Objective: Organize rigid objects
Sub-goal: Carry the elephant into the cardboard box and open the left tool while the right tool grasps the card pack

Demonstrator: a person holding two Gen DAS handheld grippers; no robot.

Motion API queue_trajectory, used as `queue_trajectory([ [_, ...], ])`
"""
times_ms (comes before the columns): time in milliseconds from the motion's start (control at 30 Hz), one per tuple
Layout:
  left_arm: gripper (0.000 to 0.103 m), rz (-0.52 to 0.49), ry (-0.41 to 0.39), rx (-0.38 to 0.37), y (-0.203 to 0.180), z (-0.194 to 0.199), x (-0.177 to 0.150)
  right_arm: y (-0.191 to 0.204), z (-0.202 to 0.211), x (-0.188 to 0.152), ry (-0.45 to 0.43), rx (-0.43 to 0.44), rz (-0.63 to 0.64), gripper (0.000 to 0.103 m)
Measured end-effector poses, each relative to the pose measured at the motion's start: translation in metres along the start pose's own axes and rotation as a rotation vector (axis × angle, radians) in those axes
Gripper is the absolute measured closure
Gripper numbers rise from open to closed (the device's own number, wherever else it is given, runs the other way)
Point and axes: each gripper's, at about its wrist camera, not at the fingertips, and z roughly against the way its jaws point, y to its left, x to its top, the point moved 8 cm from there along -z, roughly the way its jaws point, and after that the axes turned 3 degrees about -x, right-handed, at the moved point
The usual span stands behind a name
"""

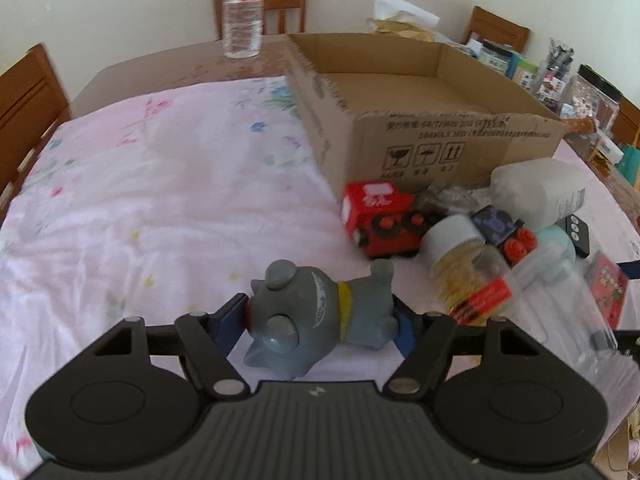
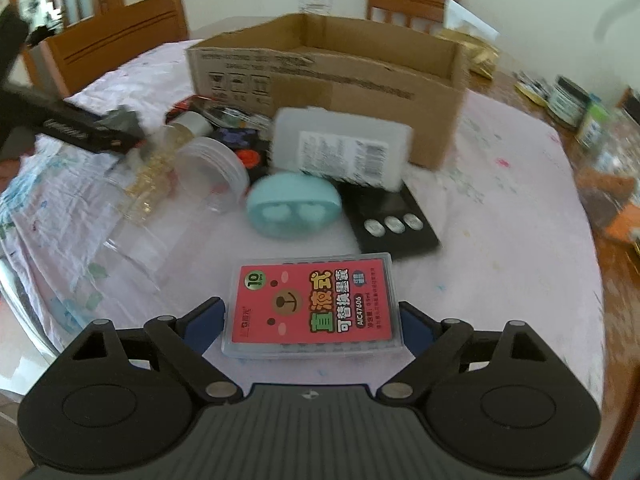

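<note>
L gripper (image 1: 322, 320) clamps grey cat figurine (image 1: 320, 316) head-to-rump above the cloth; rigid, lumpy, likely prone to pivot. R gripper (image 2: 312, 320) grips clear ink-cartridge case (image 2: 314, 304) by long edges; light, slick, stiff. Cardboard box (image 1: 440, 136) ahead.

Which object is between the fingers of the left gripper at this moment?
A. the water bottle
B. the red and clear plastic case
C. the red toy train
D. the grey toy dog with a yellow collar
D: in the left wrist view, the left gripper has its blue pads on either side of the grey toy dog, while the red and clear plastic case sits in the right gripper.
</note>
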Motion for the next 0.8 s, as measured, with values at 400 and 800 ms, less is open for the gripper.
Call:
queue_trajectory([
  [400, 0.029, 0.113, -0.024, 0.068, 0.004, 0.006, -0.009, 0.000, -0.004, 0.004, 0.020, -0.091, -0.087, 0.005],
  [800, 0.026, 0.118, -0.028, 0.089, 0.005, 0.002, -0.006, -0.002, -0.006, 0.004, 0.059, -0.100, -0.141, 0.005],
])
